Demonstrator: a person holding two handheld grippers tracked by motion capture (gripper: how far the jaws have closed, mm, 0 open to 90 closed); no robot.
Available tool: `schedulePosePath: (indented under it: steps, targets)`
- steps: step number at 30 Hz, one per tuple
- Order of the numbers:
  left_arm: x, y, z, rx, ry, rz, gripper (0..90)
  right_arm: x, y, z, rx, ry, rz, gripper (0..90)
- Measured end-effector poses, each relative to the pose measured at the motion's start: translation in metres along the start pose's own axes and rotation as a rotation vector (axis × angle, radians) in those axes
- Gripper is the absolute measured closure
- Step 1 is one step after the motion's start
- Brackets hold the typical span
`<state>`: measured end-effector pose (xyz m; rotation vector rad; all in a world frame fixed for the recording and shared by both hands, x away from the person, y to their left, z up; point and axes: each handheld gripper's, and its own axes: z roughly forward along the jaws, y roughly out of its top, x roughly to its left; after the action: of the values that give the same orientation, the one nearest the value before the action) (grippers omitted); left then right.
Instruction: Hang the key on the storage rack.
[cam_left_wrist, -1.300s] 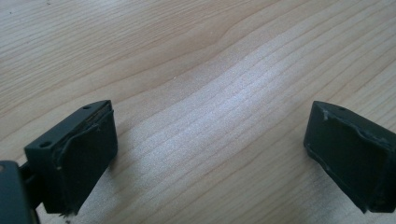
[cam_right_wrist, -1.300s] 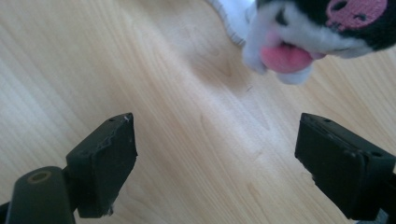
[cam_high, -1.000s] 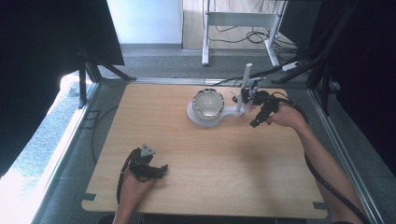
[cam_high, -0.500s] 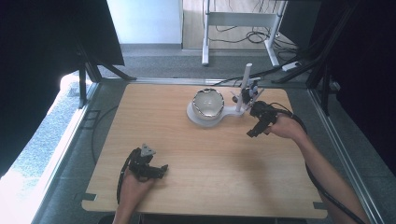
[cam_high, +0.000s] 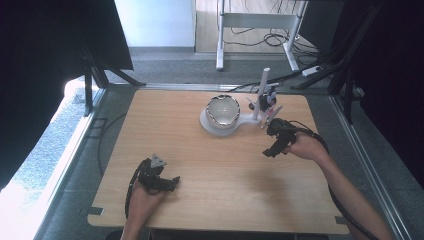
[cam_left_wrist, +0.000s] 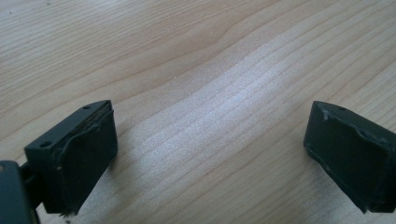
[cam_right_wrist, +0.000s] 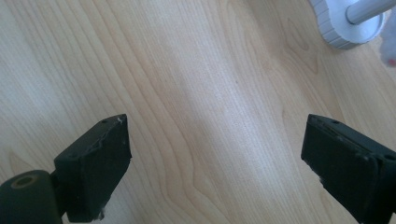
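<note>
High view: wooden table (cam_high: 215, 170), grey floor (cam_high: 165, 70) beyond.

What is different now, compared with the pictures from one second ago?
The right claw has drawn back from the white stand toward the person's side of the table, jaws open and empty. Unchanged: the left claw rests open on the table near the front, and the bowl sits on the stand.

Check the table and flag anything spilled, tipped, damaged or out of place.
Nothing stands out. The bowl sits upright on the white stand, whose post stands straight with its clamp. The wooden table shows no spill. Left gripper and right gripper are open with nothing between the jaws.
</note>
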<state>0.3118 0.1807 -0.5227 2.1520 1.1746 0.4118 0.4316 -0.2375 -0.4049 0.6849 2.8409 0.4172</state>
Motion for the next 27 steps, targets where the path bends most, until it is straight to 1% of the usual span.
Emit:
schedulePosePath:
  steps: [5,11,16,17,18,21,24,27]
  targets:
    - [0.000,0.000,0.000,0.000,0.000,0.000,2.7,0.008,-0.005,0.000,-0.025,0.002,0.005,8.7]
    - [0.000,0.000,0.000,0.000,0.000,0.000,2.7,0.020,-0.013,0.001,-0.049,-0.004,-0.002,8.6]
    - [0.000,0.000,0.000,-0.001,0.000,0.003,2.7,0.030,-0.020,-0.001,-0.064,-0.023,-0.012,8.6]
    - [0.000,0.000,0.000,0.000,0.000,0.003,2.7,0.032,-0.022,-0.002,-0.066,-0.020,-0.011,8.6]
    - [0.000,0.000,0.000,0.000,0.000,0.003,2.8,0.035,-0.026,-0.003,-0.074,-0.026,-0.007,8.6]
    - [0.000,0.000,0.000,-0.001,0.000,0.002,2.7,0.038,-0.031,-0.004,-0.079,-0.031,-0.010,8.6]
    - [0.000,0.000,0.000,-0.003,0.000,-0.003,2.7,0.042,-0.038,-0.007,-0.088,-0.042,0.000,8.6]
    - [0.000,0.000,0.000,-0.003,0.000,-0.004,2.7,0.046,-0.045,-0.009,-0.106,-0.040,0.011,8.6]
